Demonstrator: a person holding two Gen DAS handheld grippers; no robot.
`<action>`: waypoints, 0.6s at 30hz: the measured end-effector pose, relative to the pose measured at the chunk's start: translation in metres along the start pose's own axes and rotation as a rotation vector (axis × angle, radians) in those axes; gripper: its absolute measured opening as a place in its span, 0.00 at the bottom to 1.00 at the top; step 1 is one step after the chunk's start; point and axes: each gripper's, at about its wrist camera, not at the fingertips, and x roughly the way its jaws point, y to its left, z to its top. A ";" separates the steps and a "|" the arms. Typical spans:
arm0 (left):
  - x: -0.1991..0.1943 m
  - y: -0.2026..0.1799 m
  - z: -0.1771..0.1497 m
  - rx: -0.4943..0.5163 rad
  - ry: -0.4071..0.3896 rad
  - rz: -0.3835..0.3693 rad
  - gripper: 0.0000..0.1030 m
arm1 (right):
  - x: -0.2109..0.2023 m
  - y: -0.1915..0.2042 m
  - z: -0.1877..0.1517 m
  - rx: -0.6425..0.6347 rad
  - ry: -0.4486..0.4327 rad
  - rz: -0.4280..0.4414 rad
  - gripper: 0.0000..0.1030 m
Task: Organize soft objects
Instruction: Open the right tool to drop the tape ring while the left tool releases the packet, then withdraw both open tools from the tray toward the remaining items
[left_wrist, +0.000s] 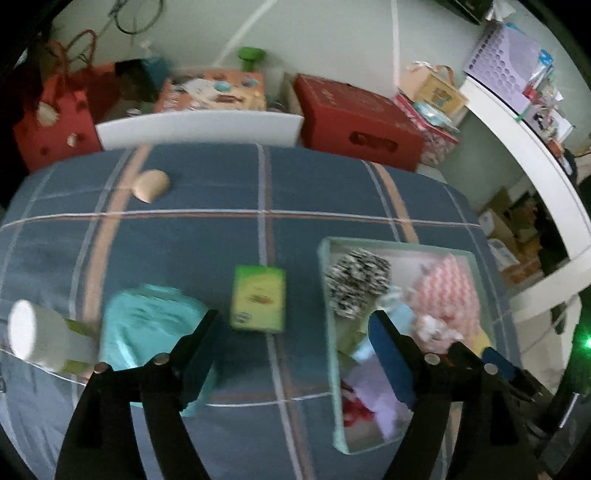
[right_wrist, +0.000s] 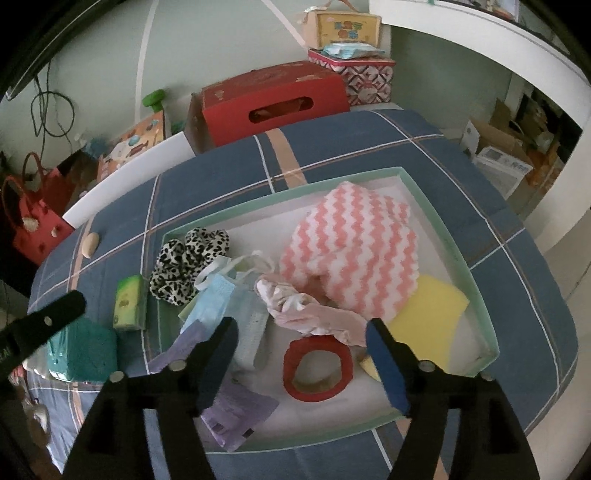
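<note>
A: On the bed (left_wrist: 207, 236), near its left edge, a white roll (left_wrist: 33, 332) lies on its side, cut off by blur. Just right of it sits a teal pack (left_wrist: 147, 325), partly behind one finger of the left tool (left_wrist: 295, 325). That tool hangs spread, pinching nothing.

B: And straight ahead of it?

A: A green tissue pack (left_wrist: 258, 299), standing apart on the bedspread, between the teal pack and the tray (left_wrist: 327, 280). Its long axis runs roughly away from the tool. The left tool looks the nearer of the two to it, so the next pick likely falls to that hand.

B: The tray itself?

A: It lies toward the bed's right edge. Inside, left to right: a leopard-print scrunchie (right_wrist: 192, 258), a blue face mask (right_wrist: 218, 295), a pink cloth (right_wrist: 314, 314), a red ring (right_wrist: 317, 369), a pink zigzag towel (right_wrist: 351, 251) and a yellow sponge (right_wrist: 424, 306). A purple packet (right_wrist: 236, 410) overhangs the near-left rim.

B: The right tool (right_wrist: 303, 336)?

A: Spread over the tray's near side, nothing between its fingers.

B: What stays unclear?

A: The left view is smeared by motion. A small tan object (left_wrist: 151, 184) near the far-left corner cannot be identified.
</note>
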 end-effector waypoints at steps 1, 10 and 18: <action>-0.001 0.004 0.001 -0.003 -0.006 0.014 0.79 | 0.000 0.003 0.000 -0.007 -0.001 0.002 0.78; -0.020 0.061 0.008 -0.095 -0.072 0.160 0.83 | 0.005 0.025 -0.001 -0.073 0.004 0.016 0.85; -0.039 0.121 0.005 -0.210 -0.102 0.263 0.83 | 0.006 0.061 -0.004 -0.144 0.003 0.060 0.86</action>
